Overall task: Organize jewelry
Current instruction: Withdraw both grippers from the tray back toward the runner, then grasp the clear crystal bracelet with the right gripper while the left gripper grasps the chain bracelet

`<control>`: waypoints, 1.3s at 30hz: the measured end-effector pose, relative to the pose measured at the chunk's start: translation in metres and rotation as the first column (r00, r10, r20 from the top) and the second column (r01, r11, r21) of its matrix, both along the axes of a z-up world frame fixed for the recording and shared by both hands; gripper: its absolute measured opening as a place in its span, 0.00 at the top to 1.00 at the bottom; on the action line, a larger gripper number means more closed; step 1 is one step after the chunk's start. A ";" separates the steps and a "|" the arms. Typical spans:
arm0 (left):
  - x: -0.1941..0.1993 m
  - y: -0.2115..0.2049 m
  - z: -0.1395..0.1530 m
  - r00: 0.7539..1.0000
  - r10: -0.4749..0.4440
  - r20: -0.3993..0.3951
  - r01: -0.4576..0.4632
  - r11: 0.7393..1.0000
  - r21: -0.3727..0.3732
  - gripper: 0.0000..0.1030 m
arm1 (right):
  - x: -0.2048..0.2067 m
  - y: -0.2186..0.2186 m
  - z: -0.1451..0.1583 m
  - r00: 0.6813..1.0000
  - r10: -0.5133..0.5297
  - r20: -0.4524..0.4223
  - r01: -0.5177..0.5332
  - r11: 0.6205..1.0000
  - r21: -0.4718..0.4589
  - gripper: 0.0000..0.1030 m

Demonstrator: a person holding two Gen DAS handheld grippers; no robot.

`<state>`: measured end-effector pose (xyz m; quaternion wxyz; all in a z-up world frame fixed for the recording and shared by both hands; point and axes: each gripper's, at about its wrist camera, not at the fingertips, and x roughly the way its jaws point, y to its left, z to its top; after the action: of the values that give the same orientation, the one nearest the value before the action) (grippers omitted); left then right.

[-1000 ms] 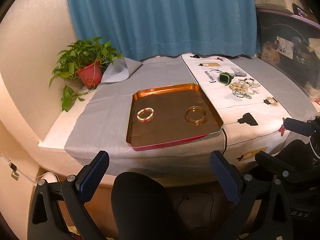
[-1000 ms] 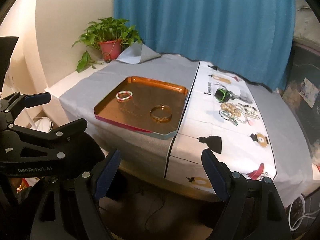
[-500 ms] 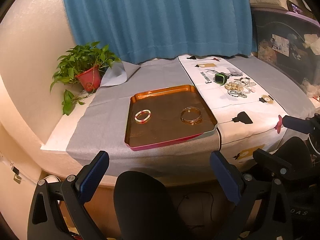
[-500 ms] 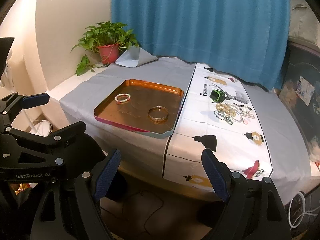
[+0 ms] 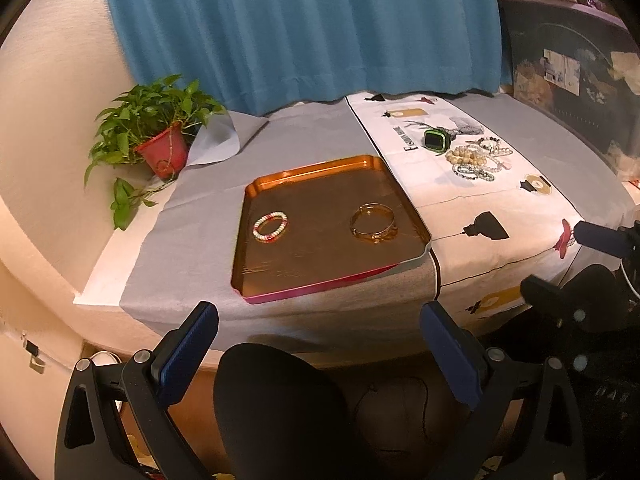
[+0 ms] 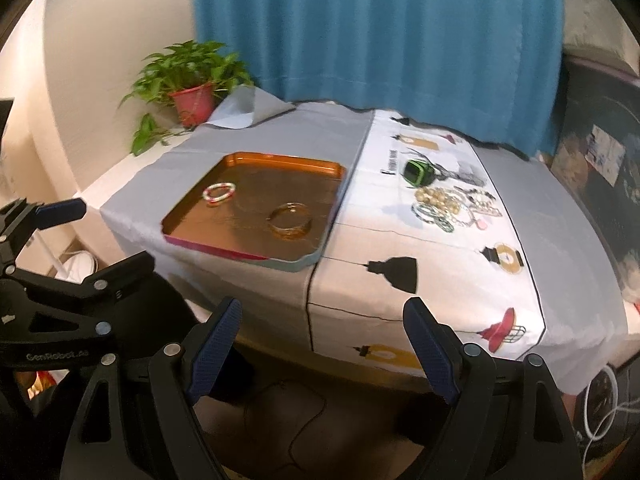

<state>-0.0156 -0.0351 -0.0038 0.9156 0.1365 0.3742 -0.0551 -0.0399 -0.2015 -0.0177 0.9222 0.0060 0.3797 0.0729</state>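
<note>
An orange tray (image 5: pixel 320 280) (image 6: pixel 256 160) lies on the grey cloth. In it lie a red-and-white bead bracelet (image 5: pixel 270 227) (image 6: pixel 219 192) at the left and a gold bangle (image 5: pixel 373 222) (image 6: pixel 290 221) at the right. On the white printed cloth lie a green watch (image 5: pixel 437 140) (image 6: pixel 417 172) and a heap of bead bracelets (image 5: pixel 476 160) (image 6: pixel 452 208). My left gripper (image 5: pixel 318 354) is open and empty, below the table's front edge. My right gripper (image 6: pixel 320 354) is open and empty, also short of the table.
A potted plant (image 5: pixel 160 140) (image 6: pixel 188 92) stands at the back left corner. A blue curtain (image 5: pixel 300 32) hangs behind the table. A dark cabinet (image 5: pixel 572 80) stands at the right. A black rounded chair back (image 5: pixel 280 408) sits under the left gripper.
Both grippers have moved a little forward towards the table after drawing back; the tray and jewelry look larger. Nothing on the table moved.
</note>
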 end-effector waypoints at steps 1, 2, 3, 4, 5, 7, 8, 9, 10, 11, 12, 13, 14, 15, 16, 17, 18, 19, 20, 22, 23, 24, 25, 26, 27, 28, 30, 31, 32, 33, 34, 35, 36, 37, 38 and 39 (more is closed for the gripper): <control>0.002 -0.002 -0.002 1.000 -0.001 -0.005 0.001 1.000 0.003 0.03 | 0.003 -0.004 -0.003 1.000 -0.008 -0.008 0.008 1.000 0.004 0.19; 0.004 -0.003 -0.004 1.000 -0.001 -0.010 0.001 1.000 0.005 0.02 | 0.005 -0.005 -0.004 1.000 -0.010 -0.013 0.010 1.000 0.007 0.19; 0.007 -0.004 -0.005 1.000 0.000 -0.015 0.000 1.000 0.007 0.02 | 0.008 -0.008 -0.007 1.000 -0.013 -0.019 0.013 1.000 0.010 0.19; 0.009 -0.006 -0.007 1.000 0.000 -0.022 0.000 1.000 0.008 0.02 | 0.011 -0.010 -0.010 0.999 -0.018 -0.026 0.018 1.000 0.011 0.19; 0.011 -0.007 -0.008 1.000 0.000 -0.027 0.001 1.000 0.010 0.02 | 0.013 -0.012 -0.012 0.999 -0.020 -0.032 0.021 1.000 0.014 0.19; 0.016 -0.010 -0.011 0.999 -0.002 -0.036 0.003 1.000 0.019 0.02 | 0.017 -0.016 -0.017 0.999 -0.024 -0.044 0.025 0.999 0.021 0.19; 0.018 -0.012 -0.012 0.999 -0.004 -0.038 0.004 1.000 0.024 0.02 | 0.019 -0.018 -0.019 0.998 -0.028 -0.049 0.029 0.999 0.023 0.19; 0.021 -0.014 -0.013 0.999 -0.004 -0.042 0.006 1.000 0.029 0.02 | 0.021 -0.020 -0.021 0.998 -0.029 -0.052 0.031 0.999 0.025 0.19; 0.024 -0.015 -0.014 0.999 -0.004 -0.045 0.006 0.999 0.031 0.02 | 0.024 -0.022 -0.023 0.998 -0.031 -0.057 0.033 0.999 0.029 0.19; 0.025 -0.017 -0.015 0.999 -0.004 -0.048 0.006 0.999 0.033 0.02 | 0.025 -0.023 -0.025 0.998 -0.033 -0.060 0.035 0.999 0.031 0.19; 0.028 -0.019 -0.016 0.999 -0.005 -0.052 0.007 0.999 0.036 0.02 | 0.029 -0.025 -0.027 0.997 -0.037 -0.064 0.039 0.999 0.034 0.19; 0.030 -0.020 -0.017 0.998 -0.005 -0.055 0.007 0.999 0.039 0.02 | 0.030 -0.027 -0.028 0.997 -0.039 -0.068 0.042 0.998 0.036 0.19; 0.032 -0.021 -0.018 0.998 -0.006 -0.058 0.008 0.999 0.041 0.02 | 0.033 -0.029 -0.030 0.997 -0.043 -0.072 0.045 0.998 0.039 0.19; 0.034 -0.022 -0.019 0.998 -0.006 -0.061 0.009 0.999 0.043 0.02 | 0.035 -0.031 -0.032 0.996 -0.045 -0.075 0.048 0.998 0.041 0.19; 0.037 -0.023 -0.020 0.998 -0.006 -0.064 0.009 0.999 0.046 0.02 | 0.038 -0.034 -0.035 0.996 -0.050 -0.079 0.054 0.997 0.046 0.19; 0.040 -0.025 -0.022 0.998 -0.006 -0.067 0.009 0.999 0.050 0.02 | 0.040 -0.037 -0.037 0.995 -0.056 -0.081 0.060 0.997 0.049 0.19; 0.043 -0.026 -0.023 0.998 -0.004 -0.069 0.008 0.999 0.054 0.02 | 0.044 -0.042 -0.039 0.994 -0.065 -0.084 0.070 0.996 0.052 0.19; 0.045 -0.027 -0.024 0.998 -0.001 -0.070 0.005 0.998 0.055 0.02 | 0.047 -0.047 -0.041 0.994 -0.076 -0.084 0.081 0.995 0.057 0.19; 0.048 -0.027 -0.025 0.997 0.003 -0.071 0.001 0.998 0.055 0.02 | 0.051 -0.052 -0.042 0.993 -0.086 -0.082 0.091 0.994 0.064 0.19; 0.054 -0.028 -0.026 0.997 0.010 -0.075 -0.006 0.999 0.053 0.02 | 0.062 -0.069 -0.045 0.990 -0.119 -0.076 0.124 0.989 0.075 0.19; 0.058 -0.029 -0.026 0.997 0.013 -0.078 -0.009 0.999 0.053 0.02 | 0.067 -0.078 -0.047 0.988 -0.139 -0.073 0.145 0.987 0.077 0.19; 0.063 -0.029 -0.026 0.997 0.015 -0.081 -0.011 0.999 0.053 0.02 | 0.076 -0.092 -0.049 0.982 -0.174 -0.070 0.179 0.981 0.080 0.19; 0.066 -0.030 -0.027 0.996 0.017 -0.082 -0.013 0.998 0.054 0.02 | 0.082 -0.100 -0.051 0.979 -0.191 -0.068 0.196 0.977 0.083 0.19; 0.072 -0.032 -0.028 0.996 0.021 -0.083 -0.016 0.998 0.057 0.02 | 0.091 -0.112 -0.054 0.974 -0.217 -0.063 0.222 0.971 0.084 0.19; 0.077 -0.033 -0.028 0.996 0.022 -0.084 -0.017 0.998 0.059 0.02 | 0.097 -0.120 -0.055 0.971 -0.231 -0.061 0.235 0.968 0.082 0.19; 0.082 -0.035 -0.028 0.996 0.023 -0.086 -0.018 0.998 0.060 0.02 | 0.107 -0.131 -0.058 0.967 -0.249 -0.059 0.254 0.964 0.080 0.19; 0.090 -0.039 -0.029 0.996 0.023 -0.088 -0.018 0.998 0.060 0.02 | 0.125 -0.149 -0.063 0.958 -0.279 -0.064 0.283 0.955 0.086 0.19; 0.095 -0.042 -0.030 0.996 0.022 -0.090 -0.017 0.998 0.061 0.02 | 0.137 -0.159 -0.068 0.952 -0.298 -0.071 0.304 0.948 0.093 0.19; 0.099 -0.044 -0.031 0.996 0.021 -0.092 -0.015 0.998 0.062 0.02 | 0.148 -0.168 -0.072 0.945 -0.316 -0.079 0.323 0.941 0.096 0.19; 0.103 -0.047 -0.032 0.995 0.018 -0.095 -0.012 0.998 0.063 0.02 | 0.161 -0.178 -0.077 0.937 -0.338 -0.091 0.346 0.933 0.094 0.19; 0.108 -0.049 -0.032 0.995 0.016 -0.097 -0.010 0.998 0.064 0.02 | 0.168 -0.186 -0.081 0.930 -0.354 -0.097 0.363 0.927 0.091 0.19; 0.111 -0.051 -0.032 0.995 0.015 -0.098 -0.008 0.998 0.066 0.02 | 0.178 -0.194 -0.086 0.923 -0.371 -0.104 0.380 0.921 0.087 0.19; 0.114 -0.053 -0.033 0.995 0.013 -0.098 -0.007 0.998 0.068 0.02 | 0.190 -0.202 -0.093 0.916 -0.385 -0.115 0.395 0.915 0.082 0.19; 0.118 -0.056 -0.033 0.995 0.011 -0.100 -0.004 0.998 0.069 0.02 | 0.199 -0.207 -0.097 0.911 -0.394 -0.121 0.404 0.911 0.079 0.19; 0.121 -0.059 -0.034 0.995 0.009 -0.103 -0.002 0.997 0.071 0.02 | 0.208 -0.212 -0.102 0.906 -0.403 -0.128 0.414 0.907 0.076 0.19; 0.123 -0.061 -0.035 0.994 0.009 -0.105 -0.001 0.997 0.074 0.02 | 0.219 -0.216 -0.108 0.903 -0.406 -0.140 0.417 0.906 0.068 0.19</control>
<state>0.1078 -0.0959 -0.0392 0.8890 0.1660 0.4242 -0.0462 0.1788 -0.4177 -0.1259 0.8903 0.1349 0.4219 -0.1058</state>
